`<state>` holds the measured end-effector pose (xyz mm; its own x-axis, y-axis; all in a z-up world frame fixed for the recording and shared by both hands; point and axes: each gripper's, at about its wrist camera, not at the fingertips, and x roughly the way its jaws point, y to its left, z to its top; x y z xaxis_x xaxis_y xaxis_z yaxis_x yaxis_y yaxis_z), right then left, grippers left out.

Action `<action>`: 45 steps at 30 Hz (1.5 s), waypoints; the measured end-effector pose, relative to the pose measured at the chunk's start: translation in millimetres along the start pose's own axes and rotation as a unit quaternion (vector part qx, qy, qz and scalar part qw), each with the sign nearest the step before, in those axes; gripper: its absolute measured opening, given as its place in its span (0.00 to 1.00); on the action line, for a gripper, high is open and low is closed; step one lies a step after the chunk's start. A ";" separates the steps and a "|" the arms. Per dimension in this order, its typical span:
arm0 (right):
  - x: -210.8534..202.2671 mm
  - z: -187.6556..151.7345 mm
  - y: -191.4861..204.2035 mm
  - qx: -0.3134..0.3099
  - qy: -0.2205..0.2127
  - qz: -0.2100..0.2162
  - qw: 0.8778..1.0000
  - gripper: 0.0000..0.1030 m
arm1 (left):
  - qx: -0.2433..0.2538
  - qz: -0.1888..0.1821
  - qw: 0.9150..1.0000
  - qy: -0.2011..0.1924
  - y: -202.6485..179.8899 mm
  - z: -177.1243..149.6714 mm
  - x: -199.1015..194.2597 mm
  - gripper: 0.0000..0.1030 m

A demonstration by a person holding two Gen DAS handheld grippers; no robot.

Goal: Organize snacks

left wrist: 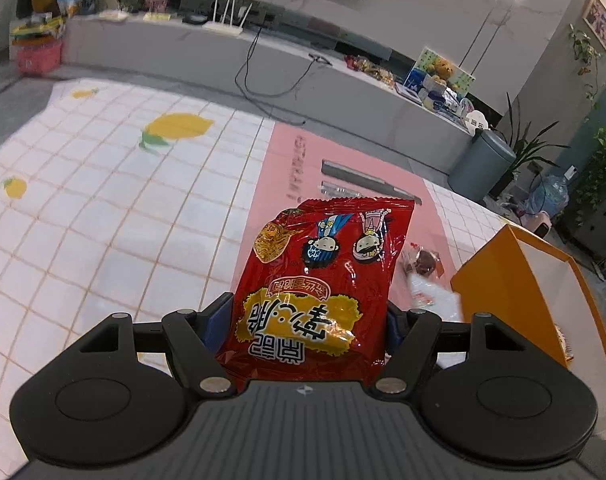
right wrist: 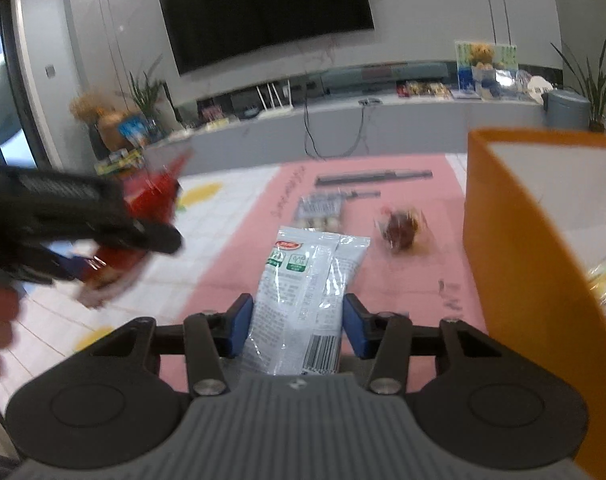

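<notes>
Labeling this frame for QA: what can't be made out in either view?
- Orange box contents: right wrist view, cut off by the edge; only a sliver of packaging shows.
- Red snack bag lower end: left wrist view, hidden behind the left gripper body.
- White snack bag small print: right wrist view, blurred.

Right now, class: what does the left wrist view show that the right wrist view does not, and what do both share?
Only the left wrist view shows the front of the red snack bag, clamped in the left gripper. Only the right wrist view shows the white snack pouch between the right gripper fingers, and the wall television. Both show the orange box, pink mat and clear-wrapped brown snack.
</notes>
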<state>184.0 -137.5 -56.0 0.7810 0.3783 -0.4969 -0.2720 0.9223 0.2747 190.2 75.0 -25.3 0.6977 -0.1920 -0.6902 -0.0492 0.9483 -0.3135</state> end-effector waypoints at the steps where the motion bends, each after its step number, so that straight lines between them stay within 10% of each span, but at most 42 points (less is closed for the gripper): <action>1: -7.4 5.1 -0.7 0.003 -0.008 0.003 1.000 0.46 | 0.005 0.002 1.000 -0.005 -3.0 0.4 -2.3 0.79; 8: -68.5 50.5 -19.5 0.051 -0.073 0.005 0.996 0.46 | 0.025 -0.004 0.999 -0.031 -29.7 7.3 -19.4 0.79; 15: -101.1 79.4 -75.5 0.139 -0.092 -0.087 0.982 0.46 | 0.054 -0.036 0.997 -0.051 -73.2 10.4 -30.2 0.79; 27: -44.0 72.7 -165.5 0.380 -0.024 -0.207 0.901 0.46 | 0.100 -0.067 0.992 -0.032 -122.2 -2.4 -9.2 0.79; 35: -7.1 82.7 -155.2 0.408 -0.024 -0.274 0.871 0.47 | 0.095 -0.059 0.994 -0.017 -120.2 -7.1 -3.3 0.79; 41: -16.5 87.9 -144.8 0.376 -0.019 -0.242 0.894 0.81 | 0.102 -0.061 0.993 -0.015 -121.5 -9.5 -9.3 0.79; 45: -62.5 82.0 -150.4 0.382 -0.045 -0.205 0.900 0.84 | 0.110 -0.061 0.992 -0.015 -125.6 -11.1 -10.7 0.79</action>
<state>222.2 -306.4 1.3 0.7794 -0.0222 -0.6261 0.4892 0.6458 0.5861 181.0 -44.8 14.2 0.7107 -0.3033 -0.6347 0.1907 0.9516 -0.2411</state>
